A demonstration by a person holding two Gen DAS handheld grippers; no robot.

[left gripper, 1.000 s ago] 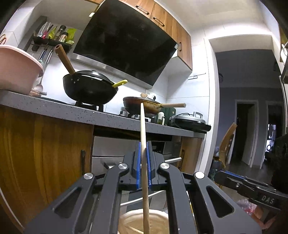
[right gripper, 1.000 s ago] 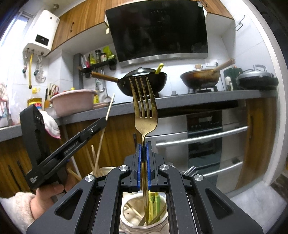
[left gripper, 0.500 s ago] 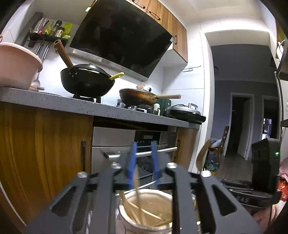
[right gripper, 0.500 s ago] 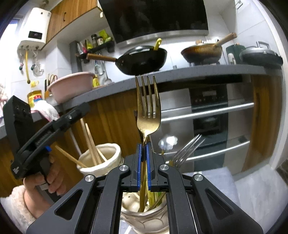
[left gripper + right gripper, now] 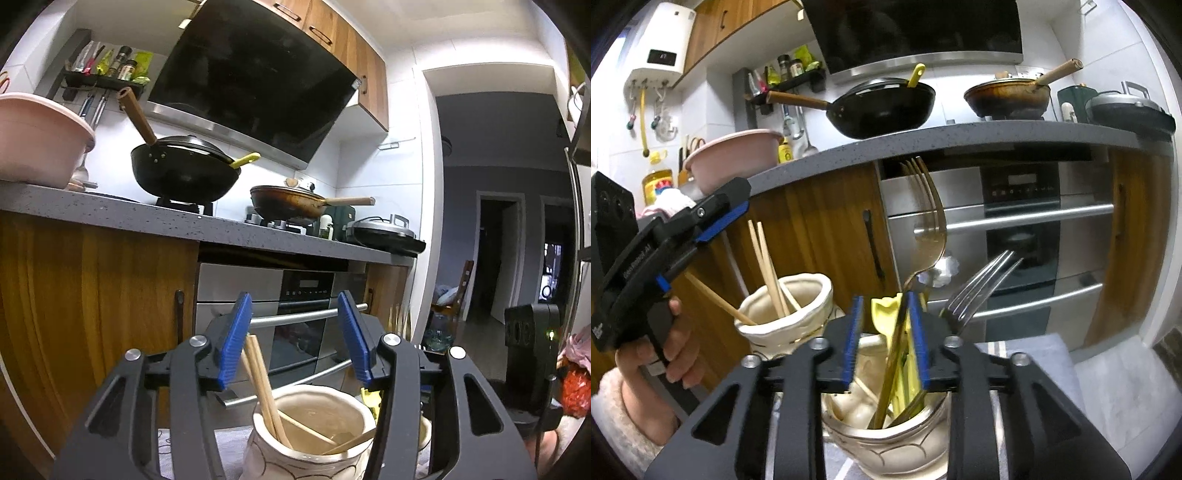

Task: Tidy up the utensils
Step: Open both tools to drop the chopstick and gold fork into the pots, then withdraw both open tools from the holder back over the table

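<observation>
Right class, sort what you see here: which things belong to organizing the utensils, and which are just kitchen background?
Job: chopsticks; chopstick jar; gold fork; cutlery jar; silver fork.

Background: black wok; brown pan; pink basin; oven.

**What I cannot see**

My own fingers hide the lower stem of the gold fork (image 5: 929, 221) and the yellow utensil (image 5: 886, 314). Both holders' bases run off the bottom edge. The shelf bottles (image 5: 122, 66) are too small to read.
</observation>
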